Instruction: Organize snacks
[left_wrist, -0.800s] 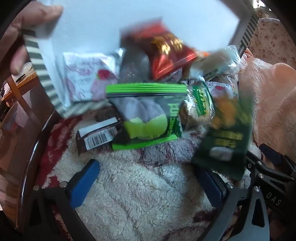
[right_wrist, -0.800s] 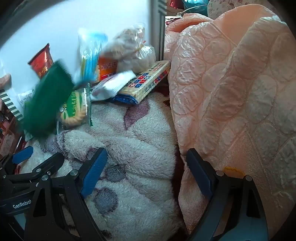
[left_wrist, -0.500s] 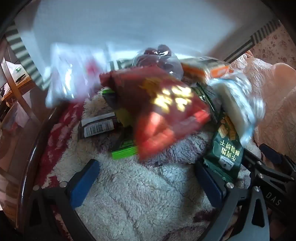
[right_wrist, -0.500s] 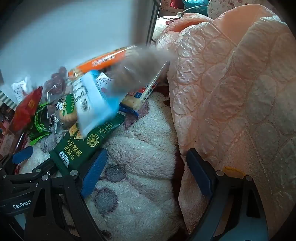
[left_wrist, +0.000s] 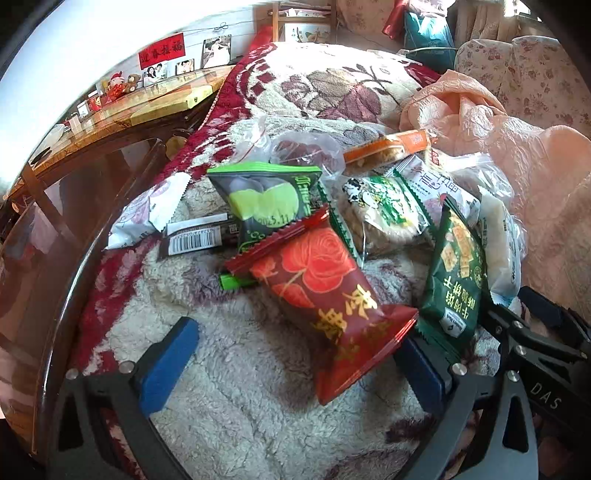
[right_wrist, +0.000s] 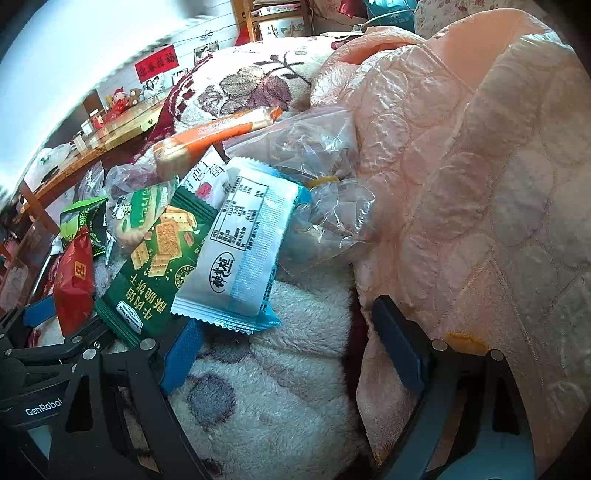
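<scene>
A heap of snack packets lies on a fluffy floral blanket (left_wrist: 258, 406). In the left wrist view a red rose packet (left_wrist: 325, 299) rests on top, its lower end lying between the wide-open fingers of my left gripper (left_wrist: 295, 354). Behind it sit a black-and-green packet (left_wrist: 266, 199), a dark green cracker packet (left_wrist: 454, 273) and an orange bar (left_wrist: 388, 147). In the right wrist view my right gripper (right_wrist: 291, 350) stands open over bare blanket, holding nothing. A white-and-blue packet (right_wrist: 243, 243) lies just past its left finger, on the green cracker packet (right_wrist: 155, 258).
A peach quilted cover (right_wrist: 480, 184) rises along the right side. A clear plastic bag (right_wrist: 314, 166) lies against it. At the left runs a dark glossy table edge (left_wrist: 44, 258), with a wooden table (left_wrist: 110, 107) and small ornaments beyond. The other gripper (right_wrist: 37, 369) shows at lower left.
The white box that tipped the snacks out is gone from view. The tumbling packets have landed and lie still; the red rose packet has come to rest between my left fingers. Both grippers stayed put.
</scene>
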